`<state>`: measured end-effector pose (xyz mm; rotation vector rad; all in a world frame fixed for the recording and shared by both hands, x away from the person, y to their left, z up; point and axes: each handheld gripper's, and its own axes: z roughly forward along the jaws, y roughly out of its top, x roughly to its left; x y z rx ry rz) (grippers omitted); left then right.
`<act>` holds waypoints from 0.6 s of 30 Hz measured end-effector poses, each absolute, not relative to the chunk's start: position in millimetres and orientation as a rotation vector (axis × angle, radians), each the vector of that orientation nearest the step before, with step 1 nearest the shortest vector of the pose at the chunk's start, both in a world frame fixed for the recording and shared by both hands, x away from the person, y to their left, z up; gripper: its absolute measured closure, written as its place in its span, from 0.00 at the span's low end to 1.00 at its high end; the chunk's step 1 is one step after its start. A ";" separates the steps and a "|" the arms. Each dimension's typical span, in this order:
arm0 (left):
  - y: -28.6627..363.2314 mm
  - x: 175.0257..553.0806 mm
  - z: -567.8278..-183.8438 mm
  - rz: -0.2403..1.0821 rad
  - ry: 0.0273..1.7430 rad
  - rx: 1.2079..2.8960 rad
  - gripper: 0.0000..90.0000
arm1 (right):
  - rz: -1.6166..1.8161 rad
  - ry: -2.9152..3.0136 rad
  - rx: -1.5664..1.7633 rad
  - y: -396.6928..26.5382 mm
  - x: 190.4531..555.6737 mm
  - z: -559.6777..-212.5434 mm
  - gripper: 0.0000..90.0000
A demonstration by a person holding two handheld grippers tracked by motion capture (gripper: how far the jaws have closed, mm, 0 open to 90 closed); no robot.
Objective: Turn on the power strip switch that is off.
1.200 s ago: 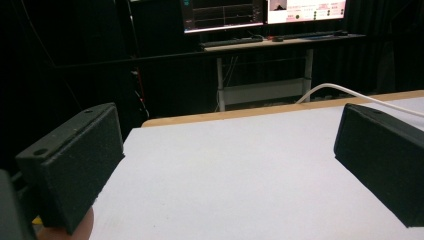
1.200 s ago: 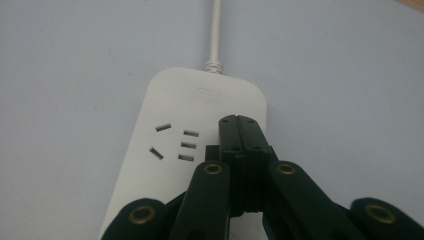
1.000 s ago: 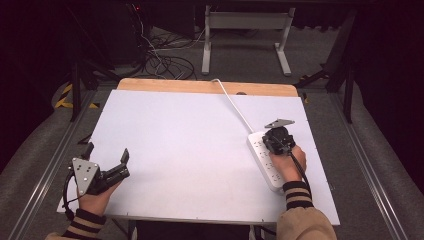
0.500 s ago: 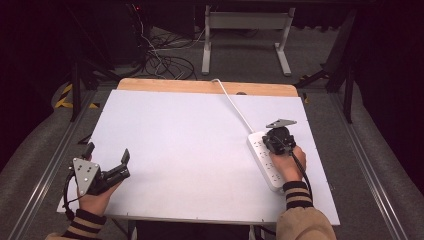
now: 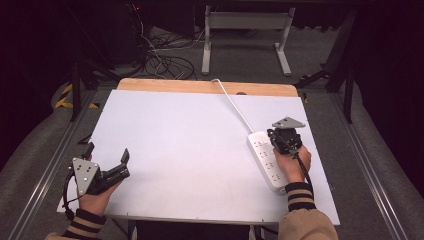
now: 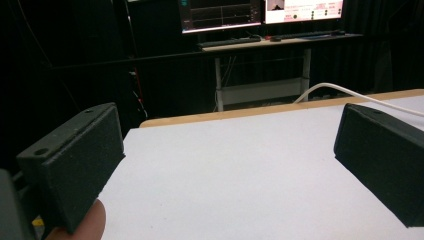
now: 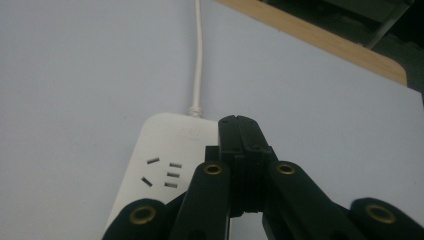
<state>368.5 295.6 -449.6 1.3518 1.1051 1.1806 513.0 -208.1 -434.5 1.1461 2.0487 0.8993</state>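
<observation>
A white power strip (image 5: 267,161) lies slantwise near the right edge of the white table (image 5: 180,150); its white cord (image 5: 234,103) runs up and away over the wooden far edge. The right gripper (image 5: 283,141) hangs right over the cord end of the strip; in the right gripper view (image 7: 239,131) its jaws are pressed together with nothing between them, above the first sockets. The left gripper (image 5: 107,158) rests at the table's near left corner, well apart from the strip; its jaws stand wide and empty (image 6: 227,165).
</observation>
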 end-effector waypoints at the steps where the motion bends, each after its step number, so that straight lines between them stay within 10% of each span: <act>1: 295.5 368.6 -449.4 1.179 1.104 1.352 0.00 | 0.917 2.040 1.147 -209.9 511.4 -431.8 1.00; 18: 298.9 367.8 -446.9 1.168 1.111 1.326 0.00 | 1.333 1.760 1.000 -228.2 474.4 -392.2 1.00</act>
